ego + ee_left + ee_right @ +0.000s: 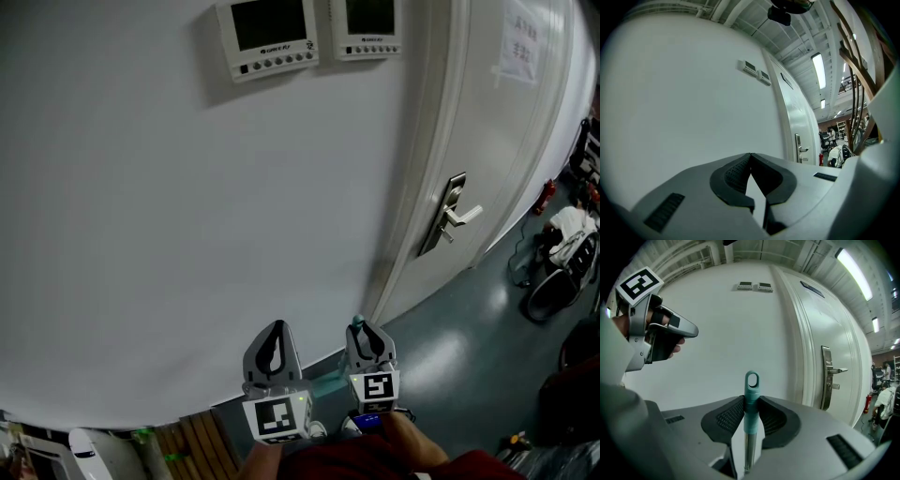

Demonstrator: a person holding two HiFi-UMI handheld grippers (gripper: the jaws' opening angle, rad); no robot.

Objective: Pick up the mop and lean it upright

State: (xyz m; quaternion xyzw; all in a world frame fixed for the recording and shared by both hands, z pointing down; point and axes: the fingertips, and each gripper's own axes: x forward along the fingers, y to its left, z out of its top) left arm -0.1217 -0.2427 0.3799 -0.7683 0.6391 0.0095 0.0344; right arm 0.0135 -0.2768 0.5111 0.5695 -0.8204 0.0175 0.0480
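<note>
Looking down through the head camera, I have both grippers low in the frame, side by side, pointing at a plain white wall (187, 234). The right gripper (367, 336) is clamped on the mop handle (751, 390). In the right gripper view, its two ribbed black pads press on either side of the teal plastic end piece. That piece stands upright between them, with its oval hanging loop clear above the jaw tips. Below the teal sleeve, a bare steel shaft (749, 446) runs straight down and out of sight. I cannot see the mop head in any view. From the head camera, only the teal tip pokes out above the right gripper, near the corner where the wall meets the door frame.

The left gripper (276, 330) has its jaws together at the tips with nothing between them; only wall shows through the small gap behind the tips. From the right gripper view, it sits up and to the left of the mop, with its marker cube (640, 283) on top and my hand (621, 326) behind it, well apart from the handle.

Two wall control panels (267, 36) hang side by side high on the wall. To the right is a white door (487, 141) with a metal lever handle (459, 216), and grey-green floor (450, 375) lies below.
</note>
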